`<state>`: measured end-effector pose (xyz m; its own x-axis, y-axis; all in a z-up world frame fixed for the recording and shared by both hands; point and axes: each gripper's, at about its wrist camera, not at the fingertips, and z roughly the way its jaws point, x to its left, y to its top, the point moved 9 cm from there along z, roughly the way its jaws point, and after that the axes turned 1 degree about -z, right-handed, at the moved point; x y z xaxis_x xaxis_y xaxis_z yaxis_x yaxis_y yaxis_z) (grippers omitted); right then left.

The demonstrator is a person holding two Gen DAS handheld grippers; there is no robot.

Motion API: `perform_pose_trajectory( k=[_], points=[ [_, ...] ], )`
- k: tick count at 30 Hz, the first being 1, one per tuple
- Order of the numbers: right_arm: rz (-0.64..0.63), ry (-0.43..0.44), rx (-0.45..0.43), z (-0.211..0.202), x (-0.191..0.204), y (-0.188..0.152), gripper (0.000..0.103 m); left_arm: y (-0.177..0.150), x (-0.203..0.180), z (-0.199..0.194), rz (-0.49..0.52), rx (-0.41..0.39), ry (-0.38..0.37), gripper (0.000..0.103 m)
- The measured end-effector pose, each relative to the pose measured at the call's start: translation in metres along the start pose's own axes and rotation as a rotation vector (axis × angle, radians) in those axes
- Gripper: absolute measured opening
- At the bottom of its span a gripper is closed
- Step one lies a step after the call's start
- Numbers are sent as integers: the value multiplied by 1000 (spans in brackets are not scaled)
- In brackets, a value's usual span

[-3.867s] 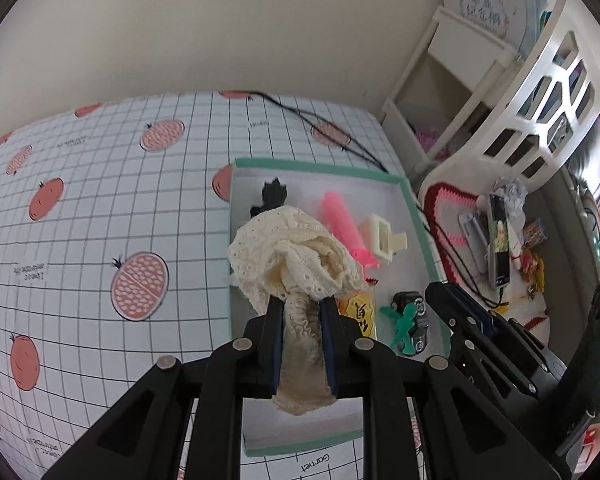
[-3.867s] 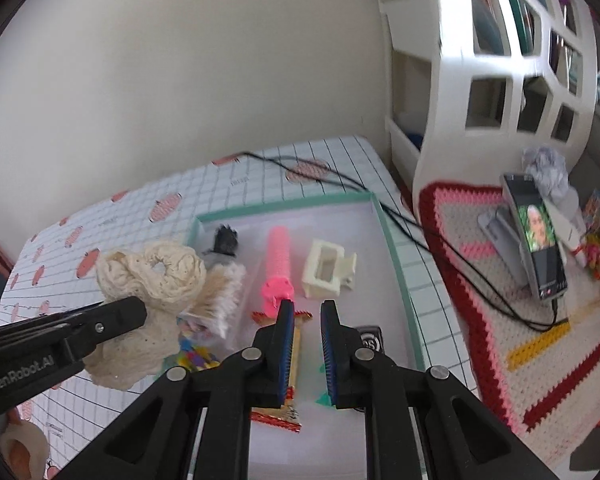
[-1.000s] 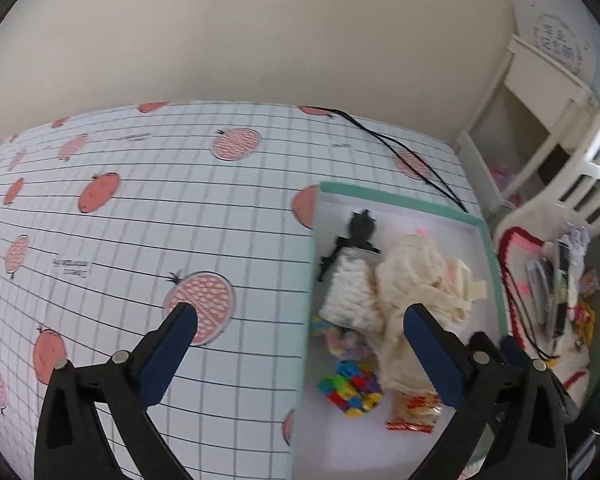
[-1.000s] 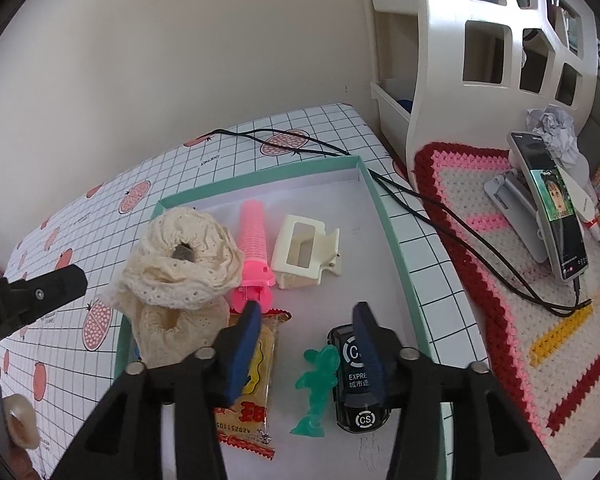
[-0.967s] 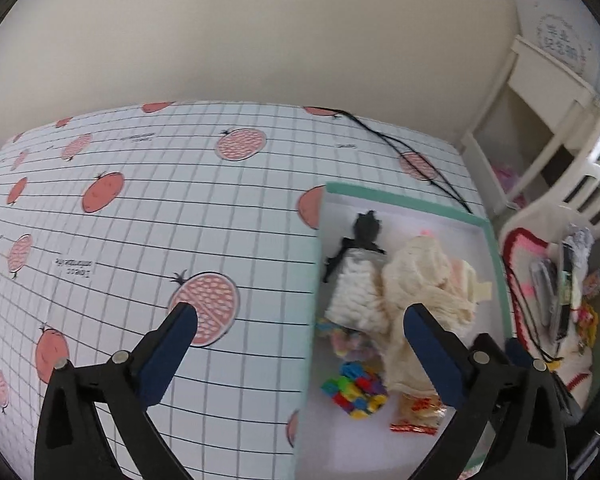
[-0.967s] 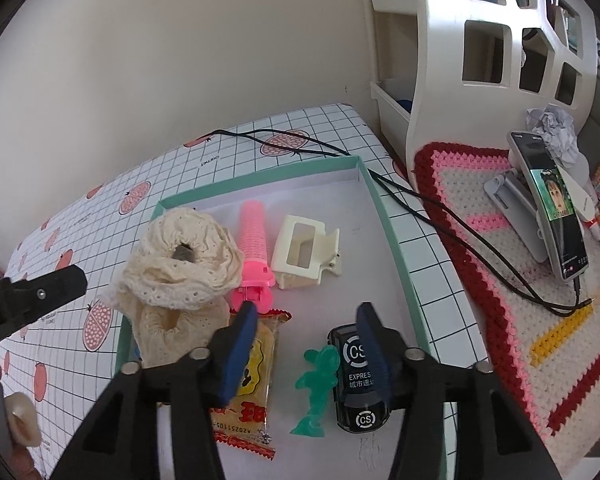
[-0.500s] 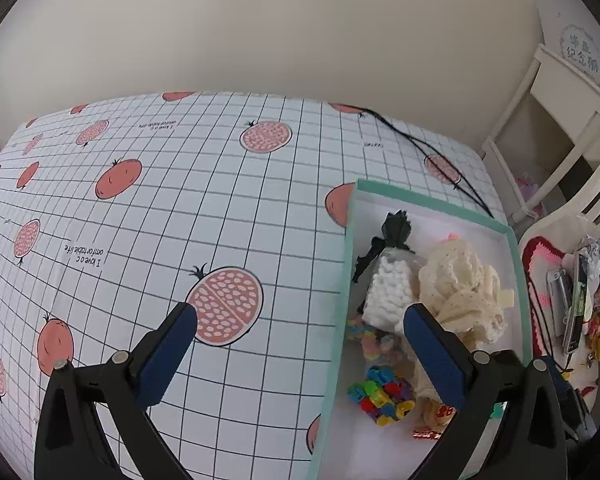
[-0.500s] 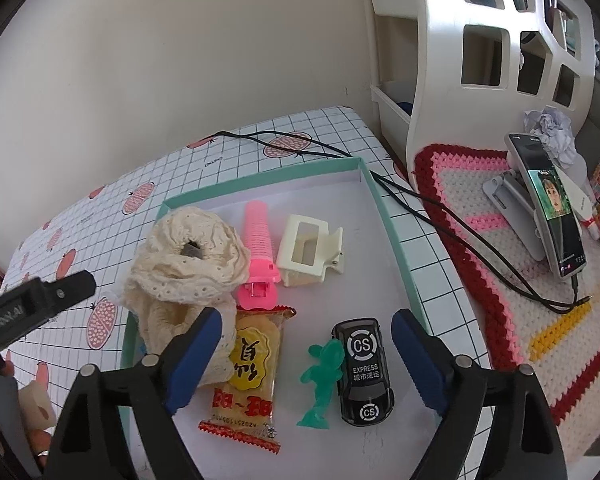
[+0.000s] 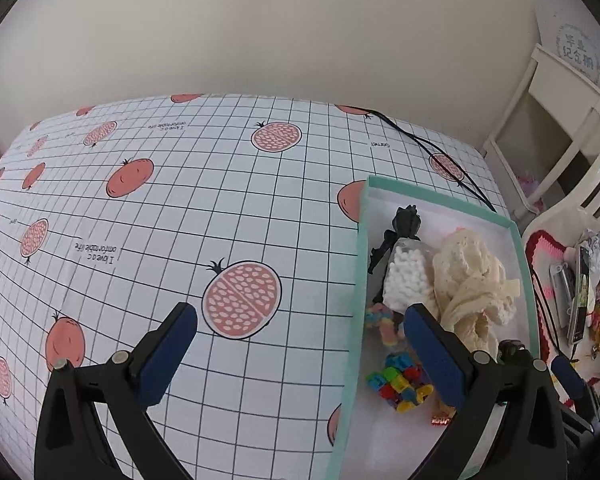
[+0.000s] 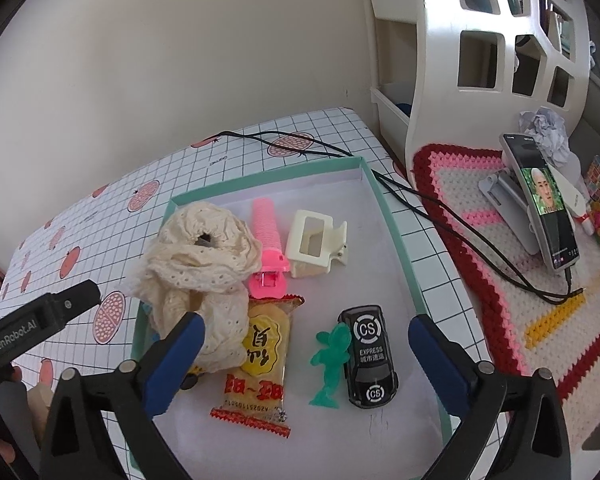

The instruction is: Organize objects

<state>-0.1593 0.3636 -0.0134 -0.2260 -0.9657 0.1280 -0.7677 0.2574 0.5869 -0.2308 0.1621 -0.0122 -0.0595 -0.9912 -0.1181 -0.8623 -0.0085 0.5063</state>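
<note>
Toys and small things already lie in the green-edged tray (image 10: pixel 396 240), which sits on the checked tabletop (image 9: pixel 180 220) with red fruit prints. From the left claw (image 9: pixel 300 354), the tray is ahead and to the right. From the right claw (image 10: pixel 306 354), it is straight ahead and below.

Both claws are spread wide and hold nothing.

Biggest in the tray is the cream lace cloth (image 10: pixel 204 256), ahead and left of the right claw. It flops over other things, so I think it should be pinched at a thick fold and lifted slowly. That way nothing under it gets dragged along.

Next comes the yellow snack packet (image 10: pixel 260 364), close in front of the right claw, partly under the cloth. Grab it by an edge, softly, so the snack does not break.

Beyond it lie the pink hair roller (image 10: pixel 266 236) and the cream hair clip (image 10: pixel 314 244), side by side.

Just between the right claw's fingers sit the black toy car (image 10: pixel 368 356) and the little green figure (image 10: pixel 332 360), touching. Come straight down on one so the other stays put.

The bag of cotton swabs (image 9: pixel 406 278) and the colourful blocks (image 9: pixel 398 380) lie just beside the left claw's right finger.
</note>
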Motion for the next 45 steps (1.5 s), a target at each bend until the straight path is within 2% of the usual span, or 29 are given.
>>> perform_pose_trajectory(
  k=[4, 9, 15, 22, 33, 39, 45],
  points=[
    [-14, -7, -1, -6, 4, -5, 103, -7, -3, -8, 14, 5, -40, 103],
    [-34, -25, 4, -15, 8, -15, 103, -19, -2, -19, 74, -4, -26, 103],
    [-24, -37, 2, -31, 10, -26, 103, -36, 8, -28, 67, 17, -43, 103],
    [-14, -43, -2, -52, 12, -41, 103, -52, 14, -49, 42, -2, -94, 103],
    [10, -51, 12, -76, 14, -72, 103, -83, 30, -71, 40, -28, -77, 103],
    [9, -57, 14, -86, 17, -86, 103, -100, 35, -77, 22, -12, -105, 103],
    [10, -53, 28, -89, 20, -99, 103, -111, 44, -81, 44, -12, -55, 103]
  ],
)
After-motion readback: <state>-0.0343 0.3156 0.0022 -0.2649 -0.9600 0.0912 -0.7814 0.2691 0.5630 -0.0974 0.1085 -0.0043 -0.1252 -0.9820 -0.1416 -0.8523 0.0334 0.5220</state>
